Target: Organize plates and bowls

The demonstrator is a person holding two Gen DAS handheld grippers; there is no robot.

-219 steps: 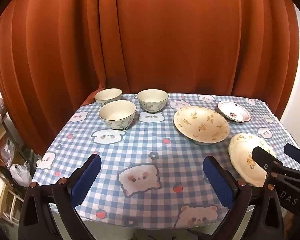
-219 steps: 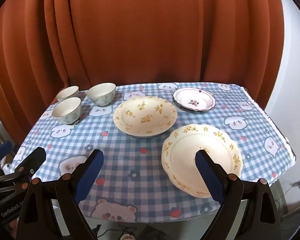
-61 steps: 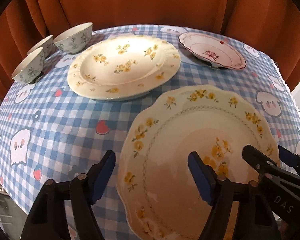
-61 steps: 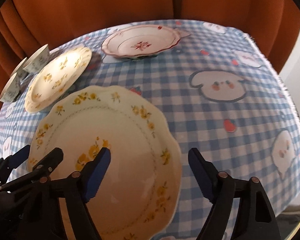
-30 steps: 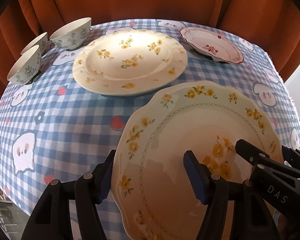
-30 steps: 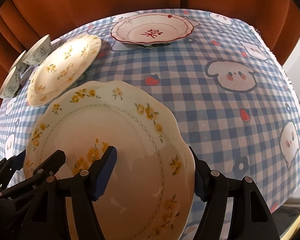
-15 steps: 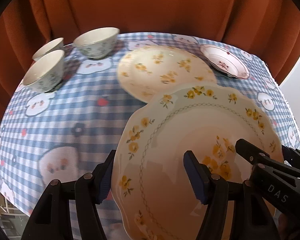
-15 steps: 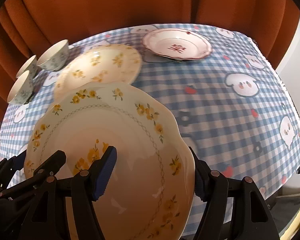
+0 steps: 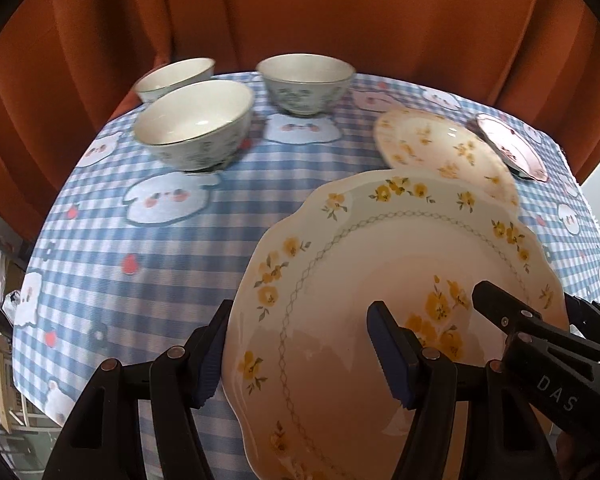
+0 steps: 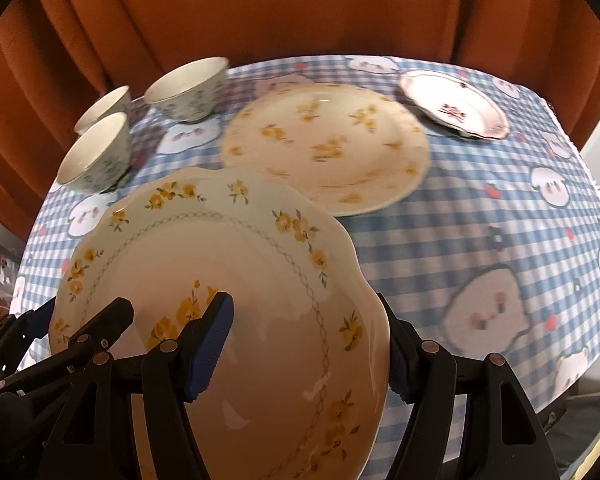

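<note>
Left wrist view: left gripper [image 9: 300, 354] and right gripper [image 10: 306, 354] each clamp jaws on the scalloped plate's [image 9: 400, 280] near rim, holding it above the tabletop [image 9: 172, 248]. Keep it level; lower centred onto the flowered plate [image 10: 328, 152].

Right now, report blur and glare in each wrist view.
Left wrist: scalloped plate sharp, bowls and checked tablecloth motion-smeared, glare low on the plate. Right wrist: round yellow-flowered plate smeared, held plate crisp; the fisheye bends the table's edges.
</note>
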